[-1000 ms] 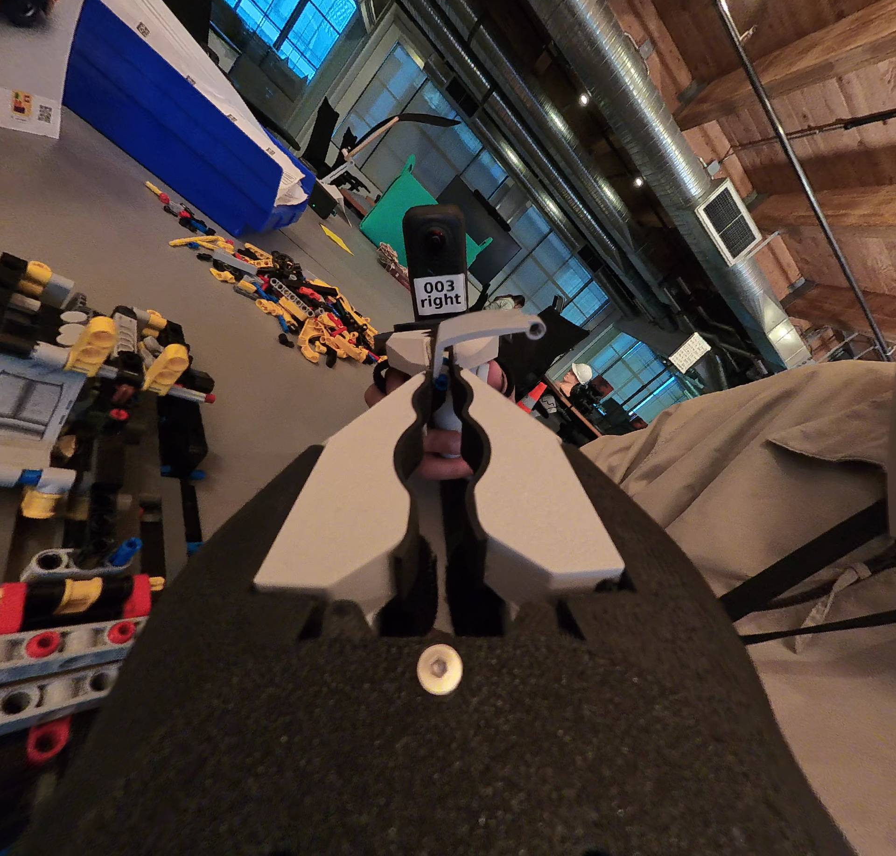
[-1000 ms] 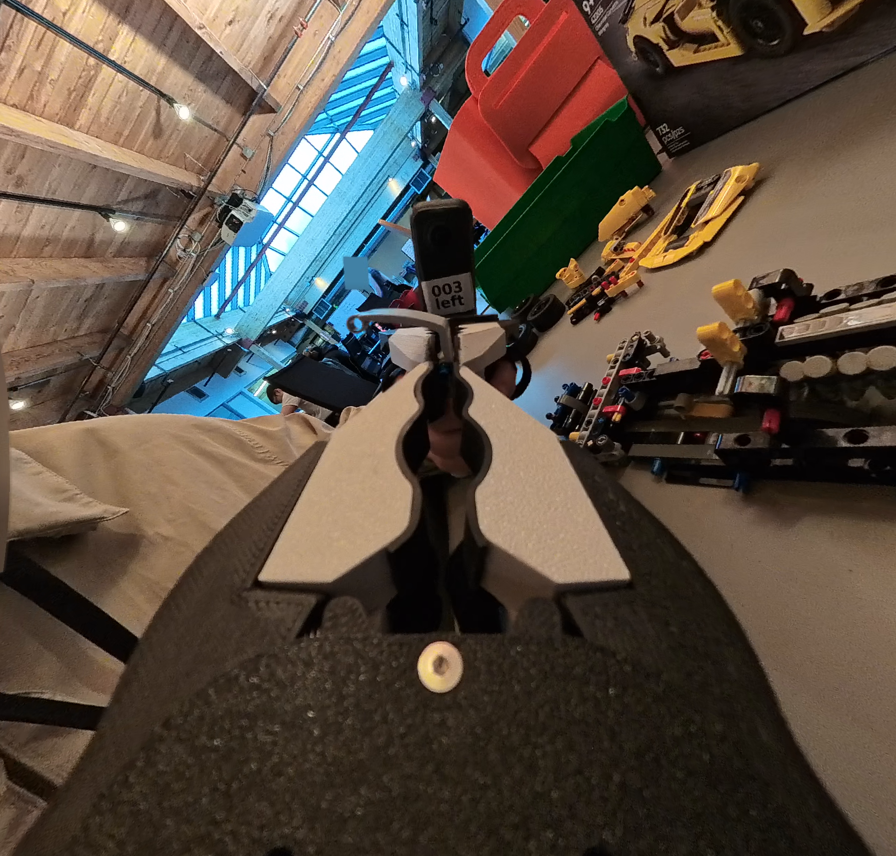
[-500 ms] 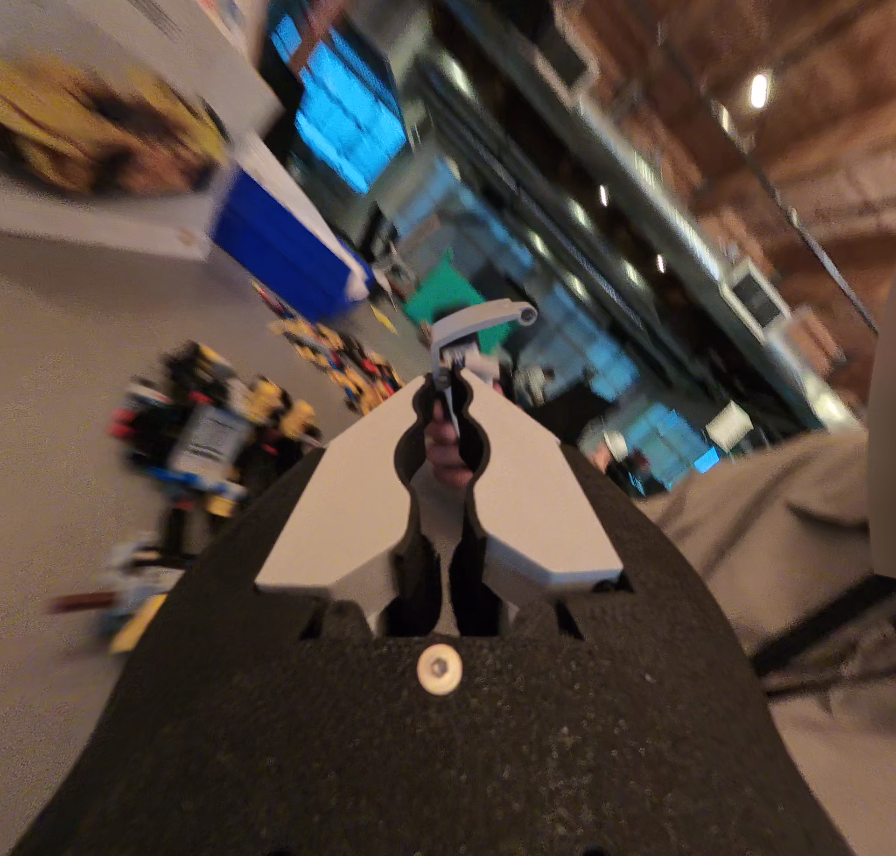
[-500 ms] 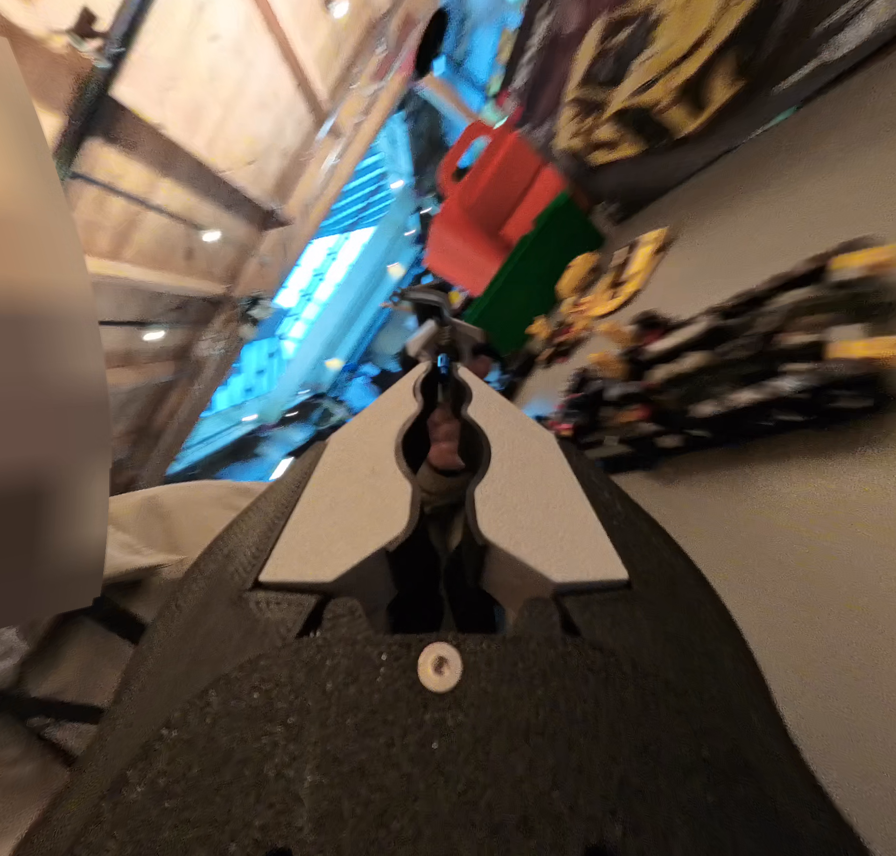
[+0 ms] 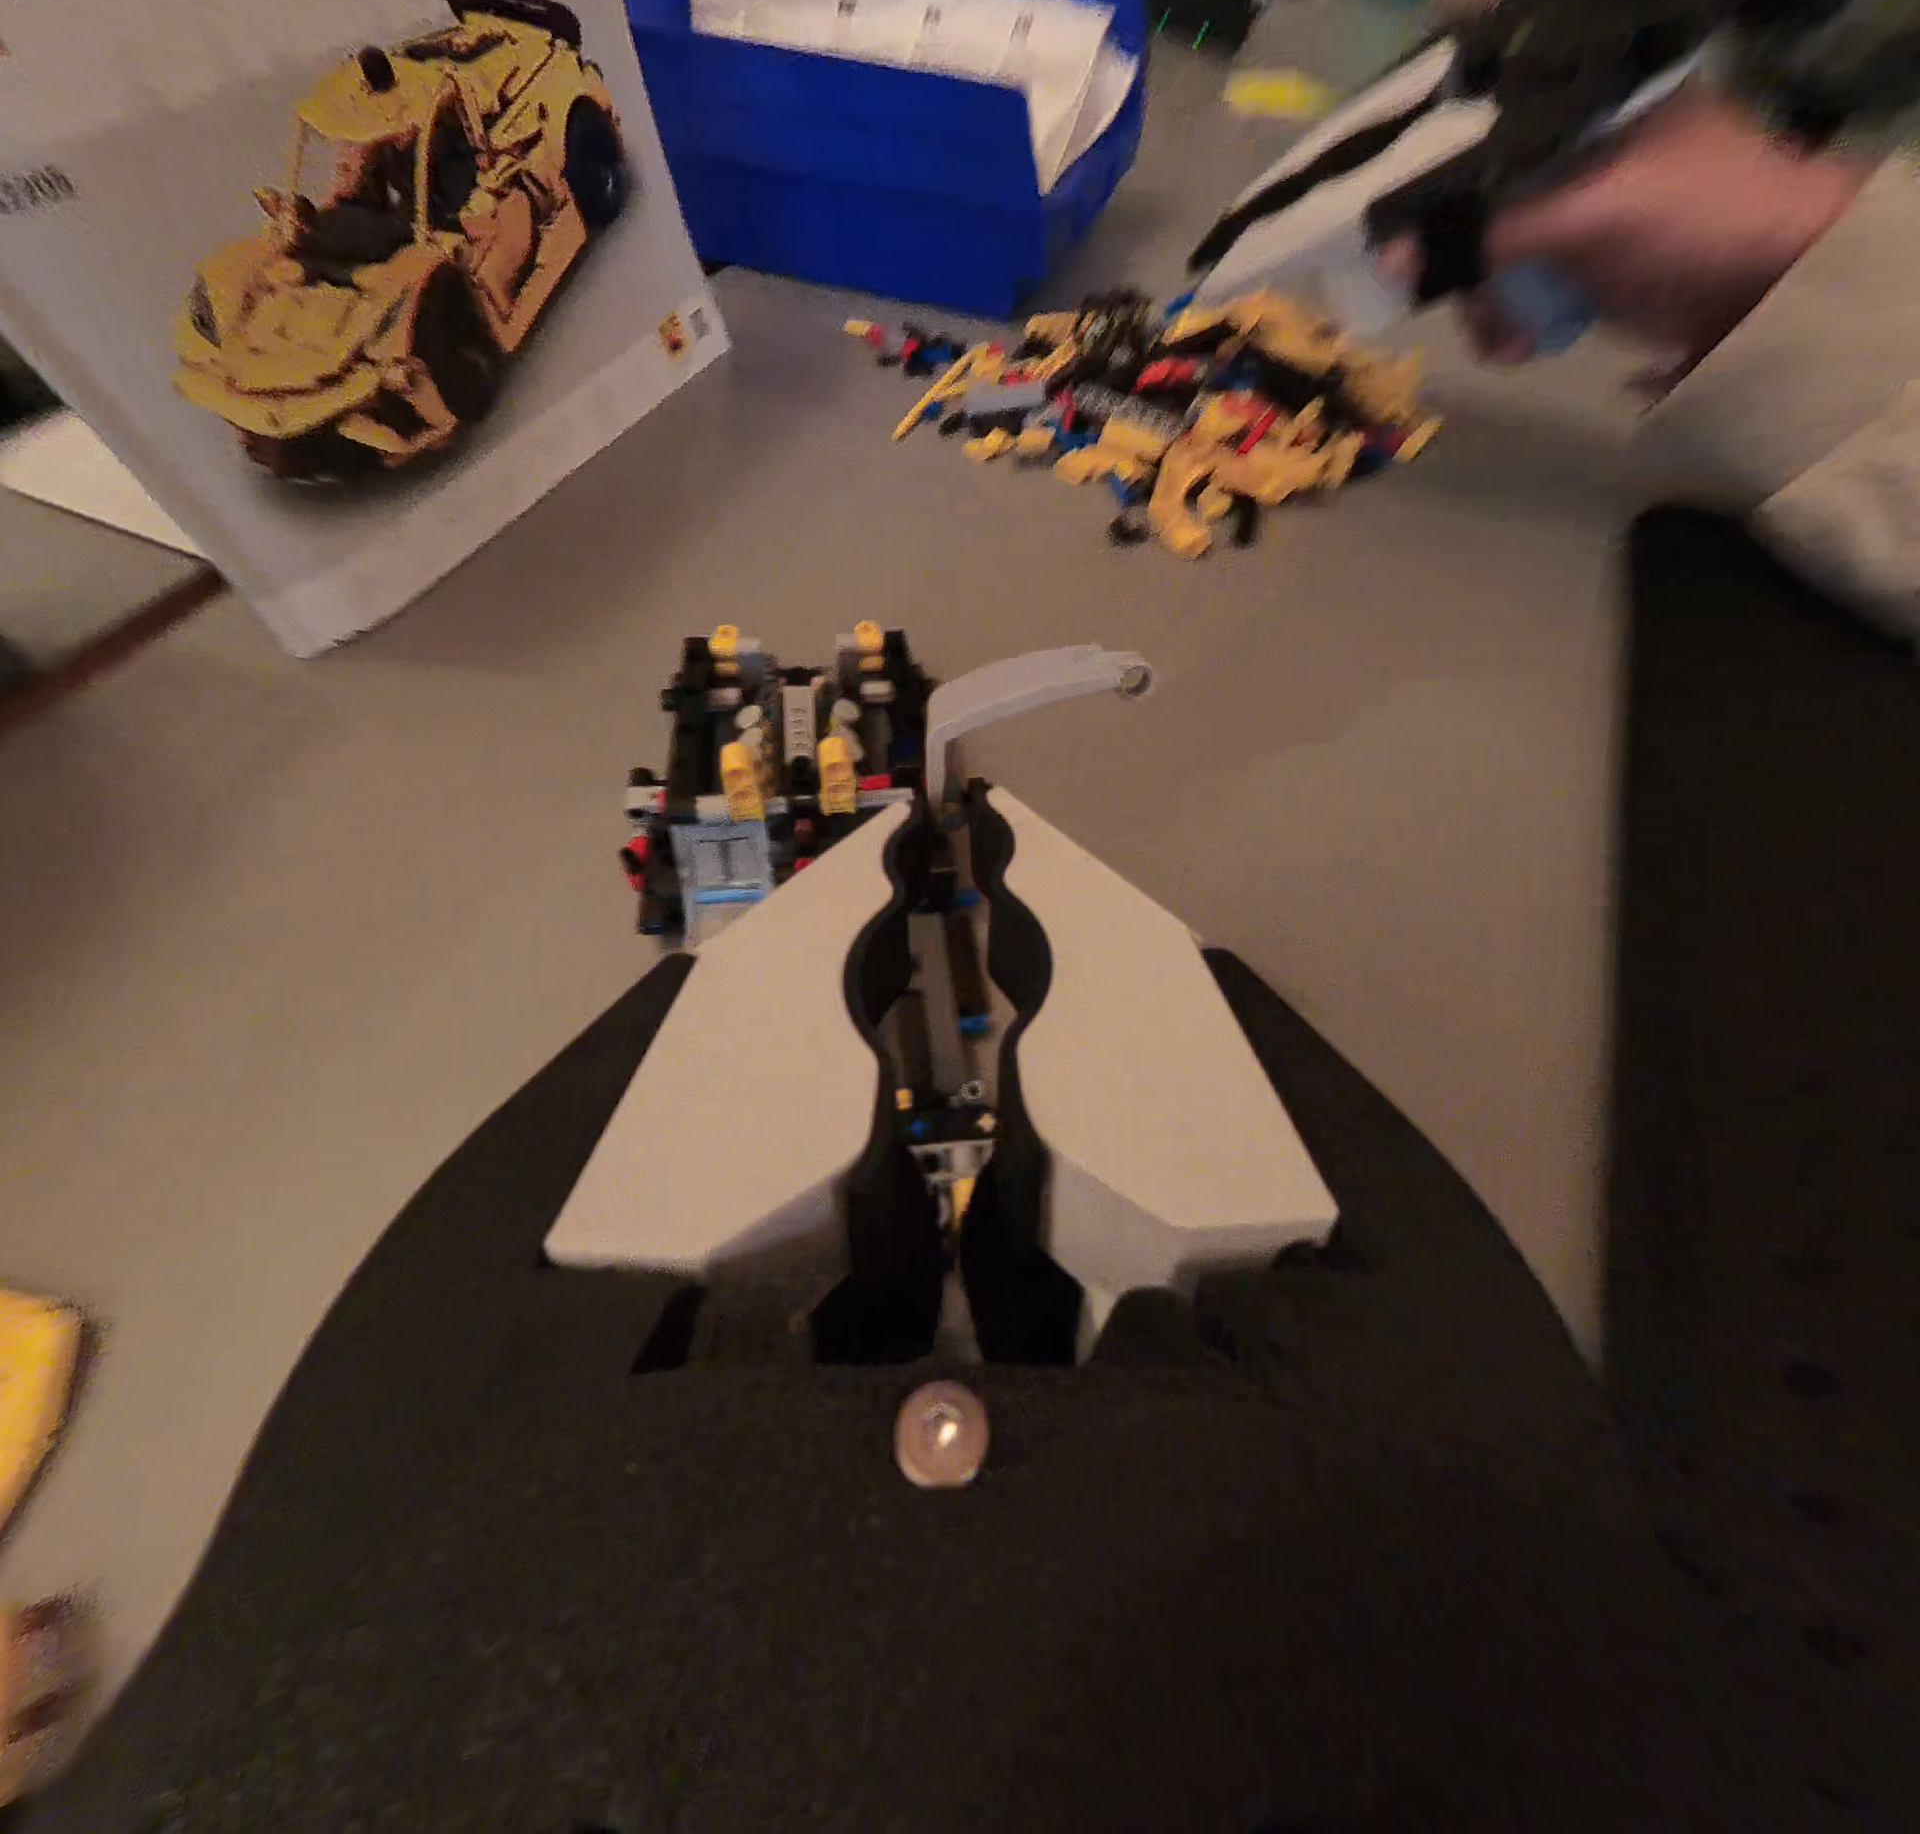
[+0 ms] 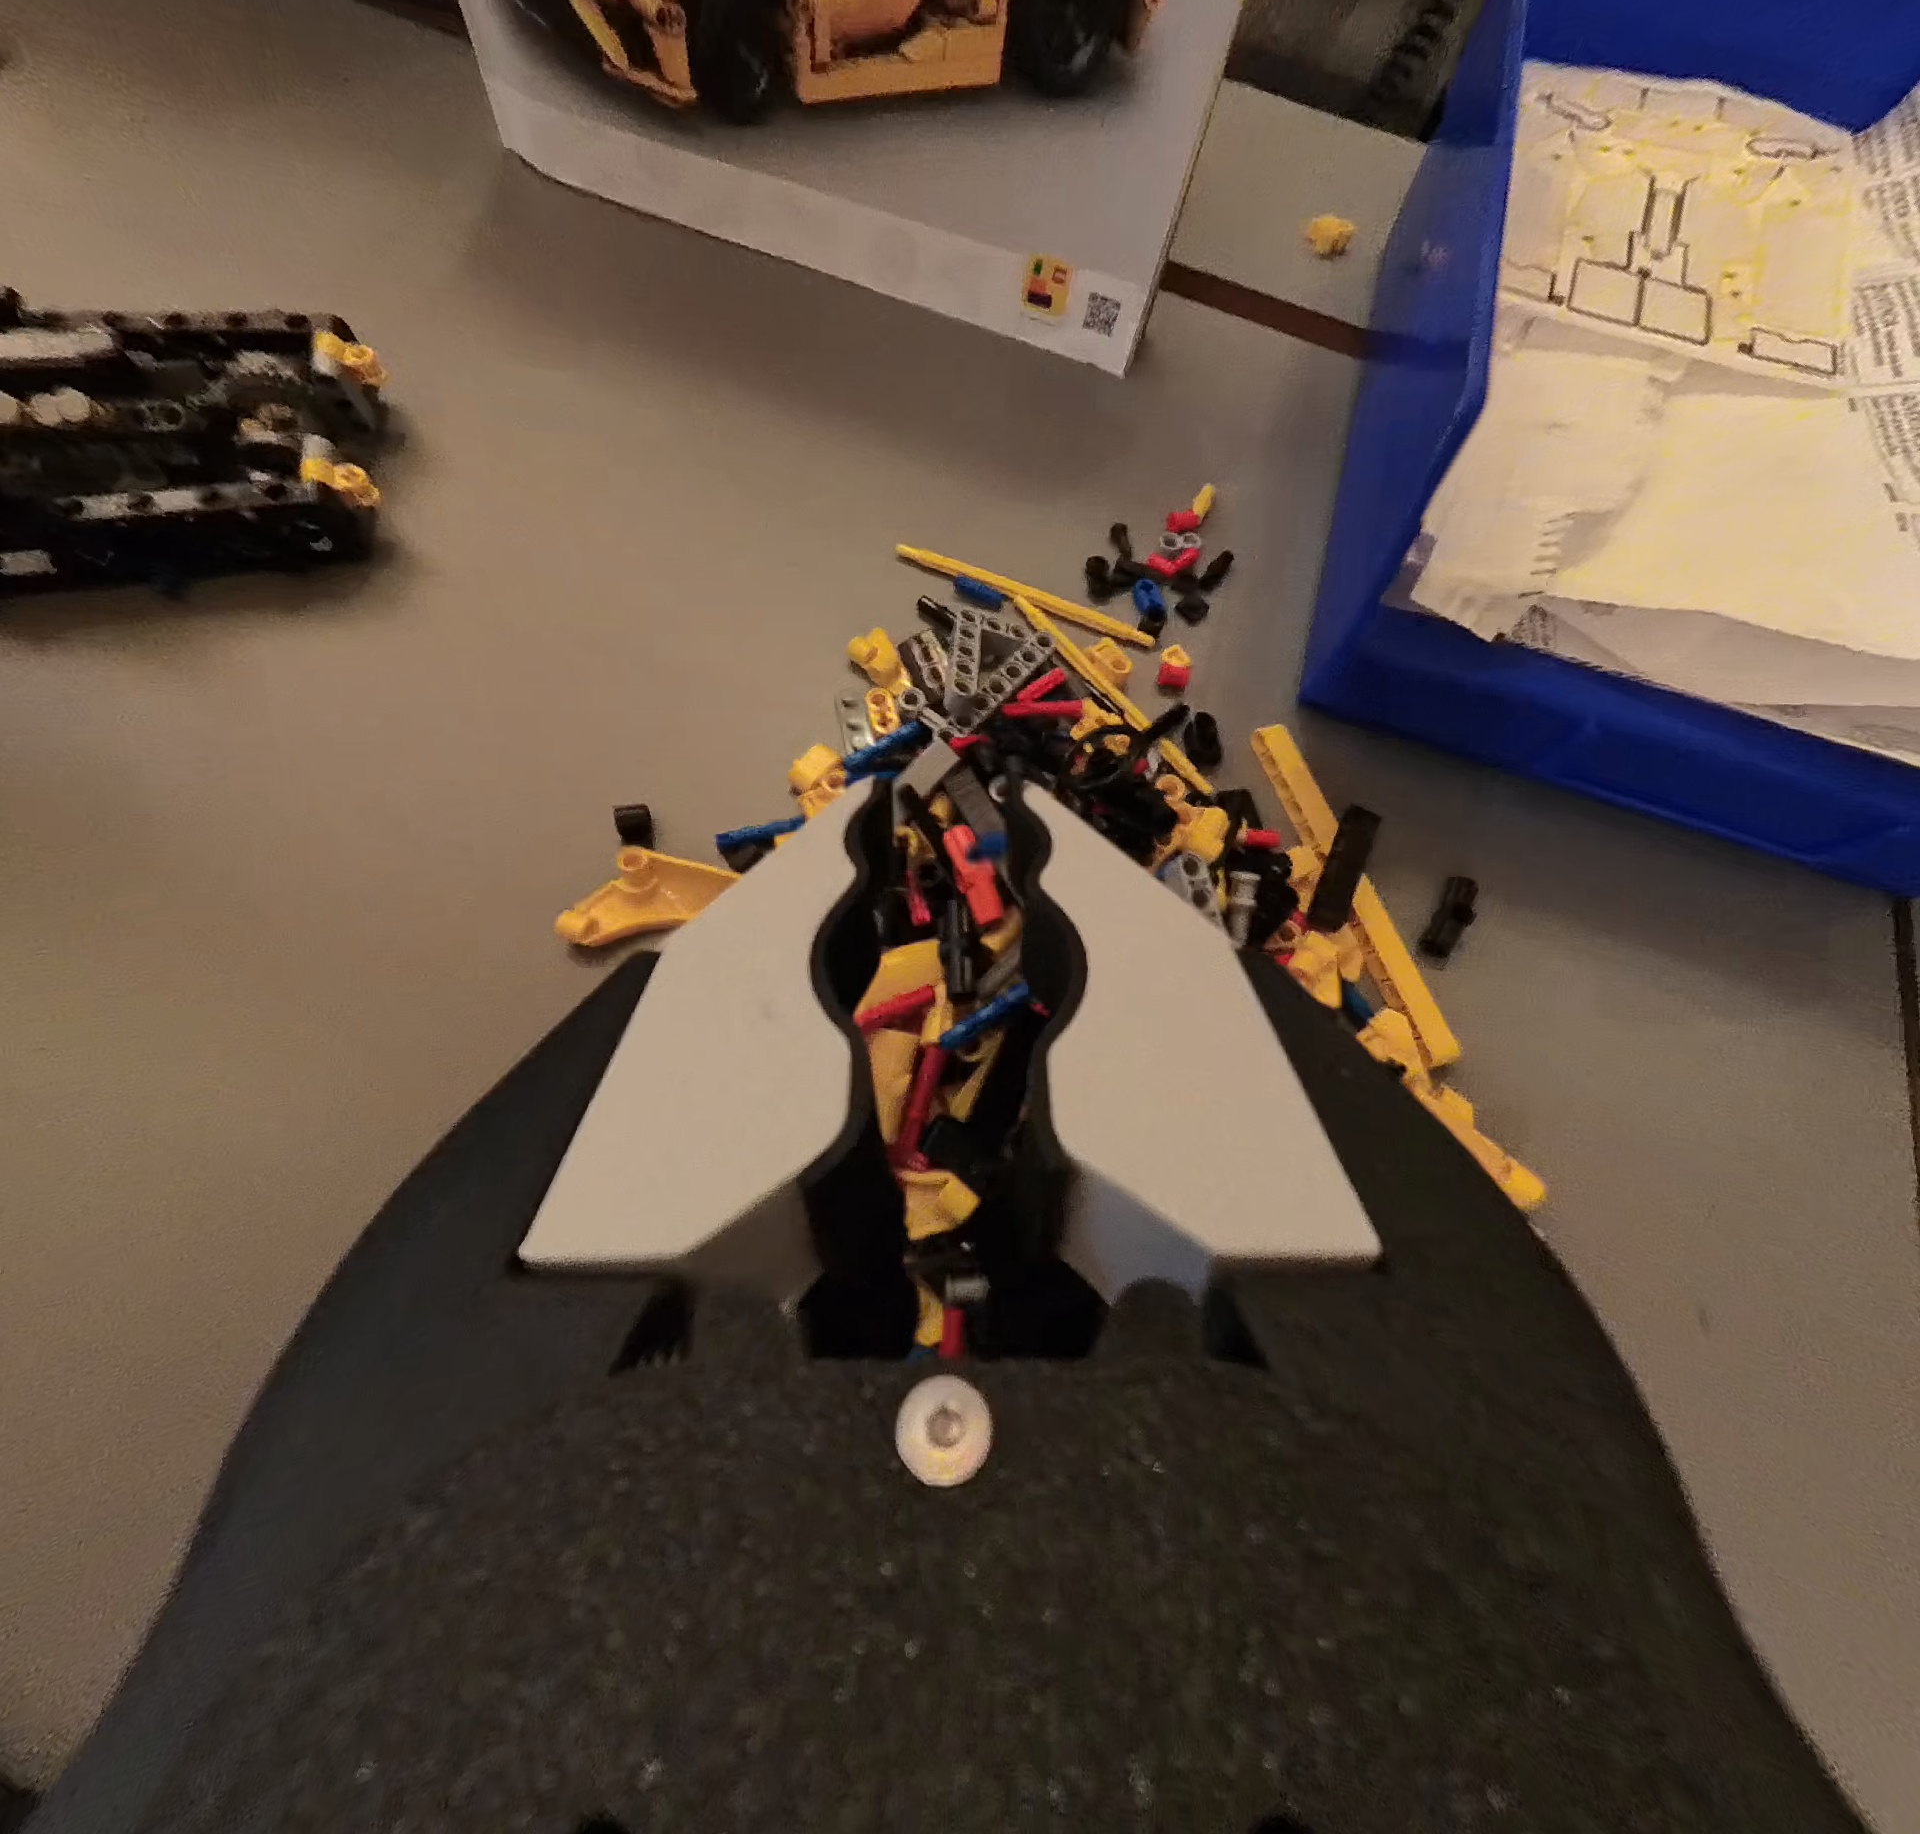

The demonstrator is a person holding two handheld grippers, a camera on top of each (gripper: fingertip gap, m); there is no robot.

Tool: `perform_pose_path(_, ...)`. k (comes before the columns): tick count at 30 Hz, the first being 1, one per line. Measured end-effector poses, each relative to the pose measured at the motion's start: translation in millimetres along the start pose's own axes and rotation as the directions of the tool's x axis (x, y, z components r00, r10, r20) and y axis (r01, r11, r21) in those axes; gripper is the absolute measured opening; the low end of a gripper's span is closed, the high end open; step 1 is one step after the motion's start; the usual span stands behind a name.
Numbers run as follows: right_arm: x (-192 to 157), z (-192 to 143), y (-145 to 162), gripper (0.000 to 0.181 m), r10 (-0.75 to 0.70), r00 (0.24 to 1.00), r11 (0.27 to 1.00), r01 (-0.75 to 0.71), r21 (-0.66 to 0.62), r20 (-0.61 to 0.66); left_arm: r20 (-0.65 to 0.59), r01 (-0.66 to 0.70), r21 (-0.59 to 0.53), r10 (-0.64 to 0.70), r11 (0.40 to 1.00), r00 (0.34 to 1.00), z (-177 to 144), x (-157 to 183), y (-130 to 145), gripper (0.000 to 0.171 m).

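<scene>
My left gripper [image 5: 951,797] is shut on a light grey curved beam [image 5: 1029,688] that sticks up and to the right past its tips. It hovers over the near end of a black chassis build with yellow and red pins [image 5: 790,745]. My right gripper [image 6: 951,792] is slightly open and empty, tips just above a pile of loose yellow, black, red and blue parts [image 6: 1101,745]. That pile [image 5: 1174,413] and the right gripper [image 5: 1226,252], blurred, also show in the left wrist view. The chassis [image 6: 177,444] lies far left in the right wrist view.
A box printed with a yellow car [image 5: 343,257] [image 6: 831,122] stands behind the chassis. A blue bin [image 5: 862,184] [image 6: 1455,641] holding paper sheets [image 6: 1683,382] sits beyond the pile. A beige sleeve [image 5: 1818,382] is at the right. The table is grey. The tips of one gripper are about 30 cm away from the tips of the other.
Both grippers swung down from facing each other in the air to pointing at the table. They moved apart; the right jaws opened a little over the pile. The left kept the grey beam.
</scene>
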State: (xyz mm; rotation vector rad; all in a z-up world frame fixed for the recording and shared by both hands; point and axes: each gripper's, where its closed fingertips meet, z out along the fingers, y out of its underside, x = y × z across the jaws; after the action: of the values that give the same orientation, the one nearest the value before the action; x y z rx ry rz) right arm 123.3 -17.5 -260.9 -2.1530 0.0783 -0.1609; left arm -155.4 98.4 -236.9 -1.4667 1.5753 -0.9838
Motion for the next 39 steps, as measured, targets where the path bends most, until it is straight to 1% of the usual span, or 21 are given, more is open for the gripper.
perform_pose_path(3,-42.5,-0.4,-23.5,0.024,-0.046,0.992,0.996,0.036,0.086,0.117,0.169,-0.231,-0.079,0.241,0.97,0.956,1.1,-4.2,-8.0,0.007)
perform_pose_path(5,-107.8,-4.0,-49.6,0.029,-0.038,0.943,0.985,-0.02,0.171,0.33,0.26,-0.358,-0.105,0.373,0.928,0.891,0.0,-0.9,-17.0,0.007)
perform_pose_path(6,-147.8,-9.9,-64.3,0.033,0.002,0.875,0.974,-0.112,0.198,0.484,0.29,-0.424,-0.12,0.44,0.898,0.85,0.0,3.7,-20.6,0.007)
perform_pose_path(7,-187.0,-18.4,-76.5,0.042,0.043,0.77,0.959,-0.211,0.19,0.637,0.325,-0.489,-0.143,0.508,0.86,0.798,-0.3,7.7,-23.6,0.007)
perform_pose_path(8,-216.5,-22.3,-82.6,0.046,0.093,0.676,0.949,-0.282,0.14,0.731,0.343,-0.544,-0.168,0.566,0.822,0.75,0.0,13.5,-25.1,0.007)
perform_pose_path(10,-251.4,-18.6,-84.2,0.049,0.15,0.588,0.949,-0.31,0.05,0.795,0.369,-0.617,-0.206,0.645,0.759,0.67,-0.8,25.7,-28.3,0.007)
perform_pose_path(11,-261.6,-16.4,-84.2,0.047,0.151,0.579,0.952,-0.304,0.04,0.801,0.379,-0.639,-0.205,0.662,0.741,0.646,-2.4,32.7,-31.7,0.007)
perform_pose_path(14,-278.0,-14.4,-78.1,0.036,0.079,0.623,0.978,-0.201,0.062,0.779,0.406,-0.651,-0.232,0.68,0.723,0.61,-10.0,42.4,-37.2,0.007)
perform_pose_path(15,-278.3,-20.1,-81.5,0.024,0.055,0.629,0.978,-0.191,0.086,0.776,0.408,-0.661,-0.236,0.69,0.712,0.598,-12.8,44.2,-37.6,0.007)
perform_pose_path(17,-271.0,-27.3,-83.6,0.024,-0.003,0.663,0.984,-0.131,0.12,0.749,0.411,-0.67,-0.237,0.698,0.703,0.587,-21.9,44.1,-35.9,0.007)
perform_pose_path(18,-250.4,-23.1,-82.0,0.024,-0.036,0.739,0.989,-0.07,0.13,0.672,0.4,-0.63,-0.281,0.685,0.724,0.609,-28.1,33.9,-25.8,0.019)
perform_pose_path(19,-217.7,-17.5,-80.3,0.024,-0.068,0.828,0.99,-0.013,0.14,0.556,0.372,-0.545,-0.337,0.64,0.768,0.672,-35.4,18.9,-6.8,0.03)
perform_pose_path(20,-176.5,-12.5,-76.1,0.024,-0.091,0.906,0.99,0.039,0.133,0.414,0.361,-0.416,-0.369,0.541,0.831,0.76,-44.9,2.6,14.8,0.031)
perform_pose_path(22,-88.5,-7.1,-55.4,0.024,-0.084,0.987,0.996,0.078,0.046,0.136,0.34,-0.086,-0.319,0.199,0.944,0.919,-60.7,-17.6,54.6,0.039)
perform_pose_path(23,-56.0,-5.8,-41.5,0.024,-0.063,0.997,0.998,0.064,-0.002,0.052,0.305,0.08,-0.258,0.003,0.963,0.952,-65.0,-21.0,68.6,0.039)
perform_pose_path(24,-32.7,-3.7,-28.2,0.024,-0.051,0.999,0.998,0.051,-0.034,-0.002,0.244,0.22,-0.208,-0.167,0.953,0.955,-66.4,-20.3,78.8,0.039)
perform_pose_path(26,-4.0,0.9,-10.5,0.024,-0.072,0.993,0.996,0.068,-0.051,-0.088,0.172,0.374,-0.145,-0.349,0.916,0.921,-65.7,-22.9,89.3,0.039)
perform_pose_path(29,7.9,8.7,6.4,0.024,-0.073,0.99,0.994,0.062,-0.093,-0.119,0.166,0.411,-0.15,-0.387,0.899,0.907,-56.6,-27.3,99.9,0.041)
perform_pose_path(34,5.3,7.4,1.8,0.03,-0.05,0.992,0.998,0.045,-0.052,-0.118,0.102,0.412,-0.24,-0.399,0.879,0.911,-37.4,-5.4,105.3,0.045)
perform_pose_path(36,-8.2,5.3,-5.7,0.036,-0.045,0.997,0.998,0.043,-0.034,-0.068,0.036,0.394,-0.256,-0.399,0.883,0.916,-29.9,19.6,100.2,0.043)
perform_pose_path(39,-63.3,1.6,-35.5,0.037,-0.043,0.991,0.997,0.035,0.068,0.128,-0.21,0.324,-0.294,-0.391,0.899,0.896,-13.5,93.4,81.3,0.034)
